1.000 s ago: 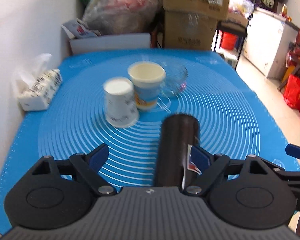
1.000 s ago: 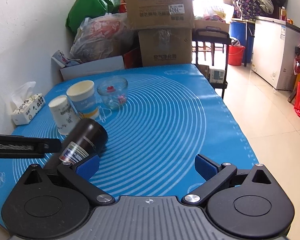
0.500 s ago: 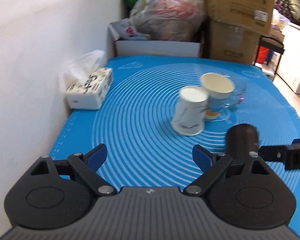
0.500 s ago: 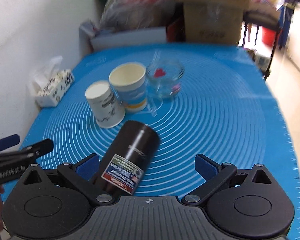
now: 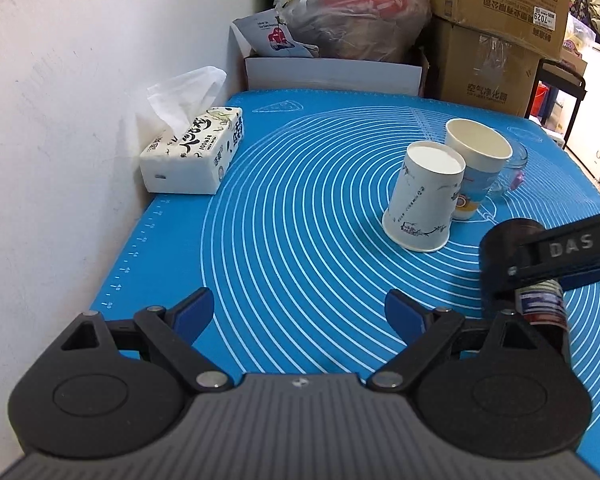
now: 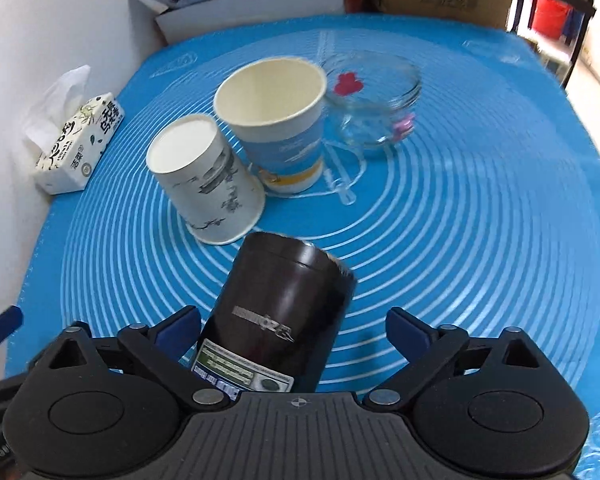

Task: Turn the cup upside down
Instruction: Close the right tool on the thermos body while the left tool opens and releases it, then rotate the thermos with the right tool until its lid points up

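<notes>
A dark brown cup [image 6: 284,312] with a label stands upside down on the blue mat [image 6: 480,240], between the open jaws of my right gripper [image 6: 292,328], closer to the left finger. It also shows at the right of the left wrist view [image 5: 516,264], partly behind the right gripper's finger. My left gripper [image 5: 300,312] is open and empty over the mat, left of the cup. A white paper cup [image 6: 208,184] stands upside down just beyond it. A blue-and-white paper cup [image 6: 276,128] stands upright behind that.
A glass cup [image 6: 374,100] sits right of the paper cups. A tissue pack [image 5: 194,150] lies by the white wall [image 5: 60,120] at the left. Cardboard boxes [image 5: 496,28] and bags stand behind the table. The floor drops off at the right.
My left gripper has let go of the dark cup and pulled away to the left. My right gripper has moved in and down around the cup.
</notes>
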